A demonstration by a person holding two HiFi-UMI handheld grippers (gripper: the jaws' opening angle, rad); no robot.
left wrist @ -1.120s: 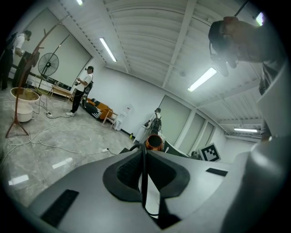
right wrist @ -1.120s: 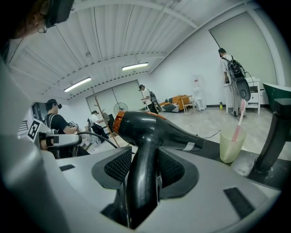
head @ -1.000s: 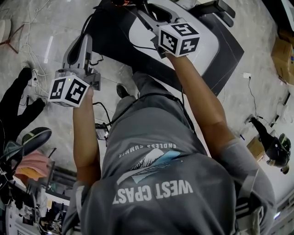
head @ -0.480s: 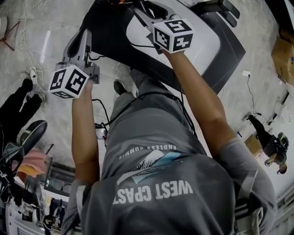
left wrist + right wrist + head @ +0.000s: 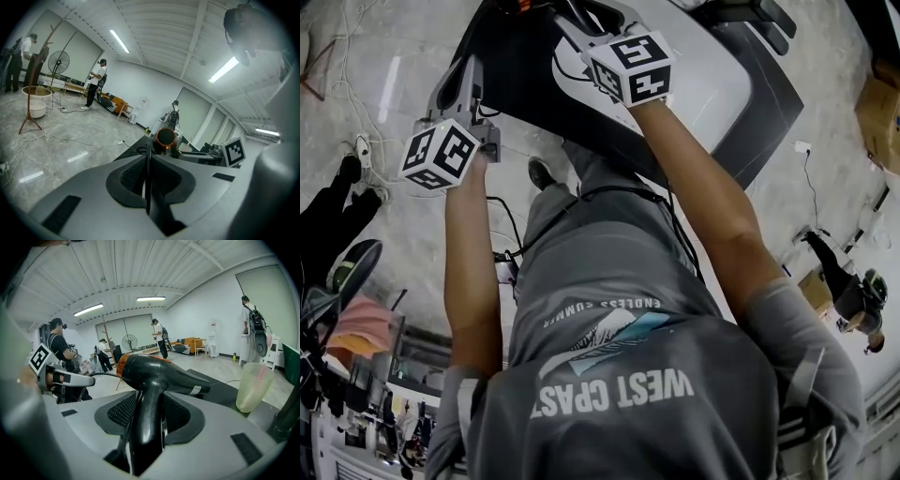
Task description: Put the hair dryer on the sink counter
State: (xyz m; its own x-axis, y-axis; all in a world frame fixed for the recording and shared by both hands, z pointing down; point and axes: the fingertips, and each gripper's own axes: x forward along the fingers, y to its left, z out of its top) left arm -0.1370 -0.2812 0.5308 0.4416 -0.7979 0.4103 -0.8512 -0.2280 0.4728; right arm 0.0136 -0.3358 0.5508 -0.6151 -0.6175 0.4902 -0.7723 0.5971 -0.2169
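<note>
Transport step is in hand. The right hand-held gripper (image 5: pixel 150 420) is clenched on the hair dryer (image 5: pixel 159 373) handle, with the barrel above its jaws. The left hand-held gripper (image 5: pixel 147 173) is closed, possibly pinching the cord. Next move, in my judgement: lower onto the tabletop (image 5: pixel 220 391) just ahead and release.

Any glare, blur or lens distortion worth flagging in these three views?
Head view: sharp, glare streak on the floor. Left gripper view: heavy fisheye, dark corners, ceiling lights blown out. Right gripper view: same fisheye, hair dryer crisp.

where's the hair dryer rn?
Centre of the right gripper view: the right gripper is shut on the hair dryer handle, over the dark counter, left of the cup.
</note>
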